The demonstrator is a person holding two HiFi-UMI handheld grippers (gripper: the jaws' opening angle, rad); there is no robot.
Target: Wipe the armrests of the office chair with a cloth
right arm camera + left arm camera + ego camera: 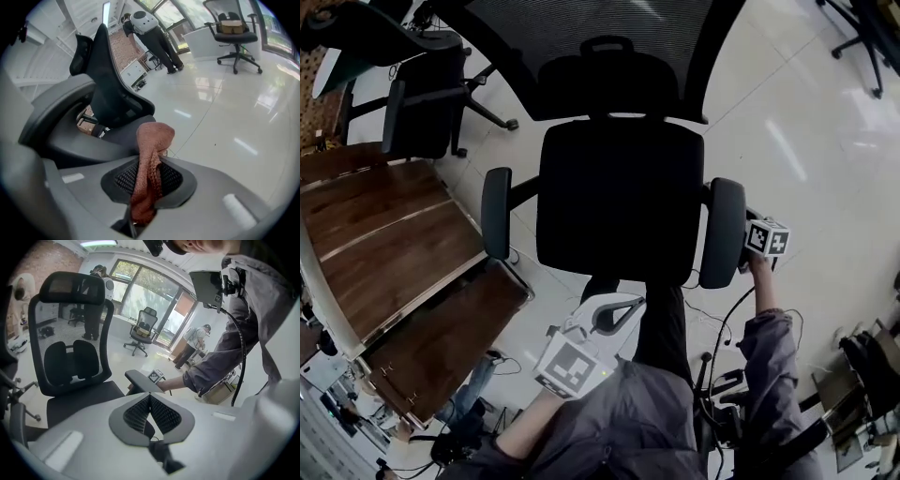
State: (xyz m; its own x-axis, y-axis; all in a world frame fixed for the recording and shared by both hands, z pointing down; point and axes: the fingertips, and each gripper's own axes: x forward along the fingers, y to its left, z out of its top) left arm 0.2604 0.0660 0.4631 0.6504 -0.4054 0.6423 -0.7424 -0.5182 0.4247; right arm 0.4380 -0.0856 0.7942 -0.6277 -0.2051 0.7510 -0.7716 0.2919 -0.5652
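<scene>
The black office chair (619, 197) stands below me, with its left armrest (495, 211) and right armrest (722, 230) on either side of the seat. My right gripper (757, 246) sits just outside the right armrest, shut on a reddish-brown cloth (150, 168) that sticks up between its jaws. The grey armrest (56, 117) curves close by on the left of the right gripper view. My left gripper (617, 311) hovers in front of the seat's front edge, shut and holding nothing. From the left gripper view the right armrest (143, 380) and the right gripper's marker cube (156, 376) show ahead.
A wooden desk (394, 253) stands left of the chair, and a second black chair (422, 103) behind it. Cables (712, 314) lie on the pale floor near the right armrest. People (150, 28) and another office chair (234, 28) stand far off by the windows.
</scene>
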